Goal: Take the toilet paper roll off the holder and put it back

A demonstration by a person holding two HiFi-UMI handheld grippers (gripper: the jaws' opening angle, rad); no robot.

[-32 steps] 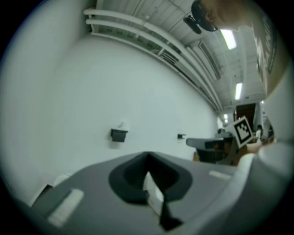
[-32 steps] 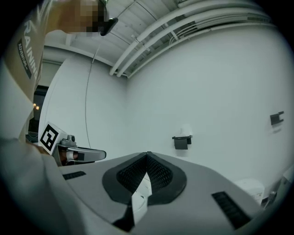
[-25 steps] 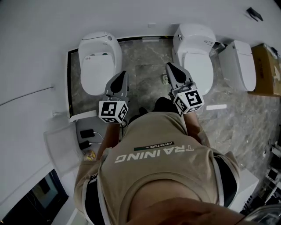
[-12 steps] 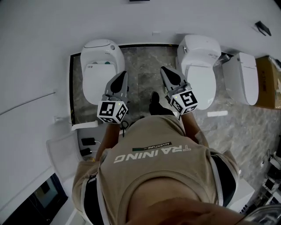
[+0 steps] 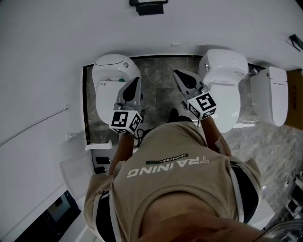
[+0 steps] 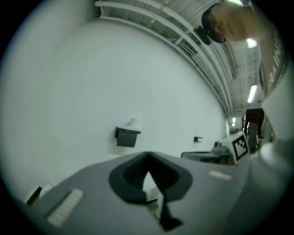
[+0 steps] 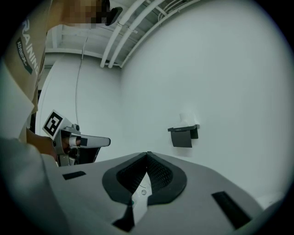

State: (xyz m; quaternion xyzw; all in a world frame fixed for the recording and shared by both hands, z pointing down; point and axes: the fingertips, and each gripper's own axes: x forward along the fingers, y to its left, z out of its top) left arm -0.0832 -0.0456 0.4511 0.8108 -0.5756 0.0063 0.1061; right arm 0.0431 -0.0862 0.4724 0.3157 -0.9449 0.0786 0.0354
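A dark toilet paper holder (image 5: 148, 7) is fixed to the white wall ahead, at the top edge of the head view. It also shows in the left gripper view, the holder (image 6: 127, 136), and in the right gripper view, the holder (image 7: 183, 135). A pale shape (image 7: 186, 118) sits just above its cover; I cannot make out the roll itself. My left gripper (image 5: 134, 82) and right gripper (image 5: 179, 74) are raised side by side, well short of the wall. Both point toward the holder. The left gripper (image 6: 148, 155) and right gripper (image 7: 147, 153) have their jaws together, with nothing between them.
Below me a white toilet (image 5: 110, 80) stands on the left and another toilet (image 5: 227, 80) on the right, with a strip of marble floor (image 5: 158, 80) between them. A third white unit (image 5: 274, 94) is further right. A small dark fitting (image 6: 198, 138) hangs on the wall.
The person has stepped closer to the wall: the toilets slid down in the head view and the holder came into sight at the top. Both grippers stay raised and shut.
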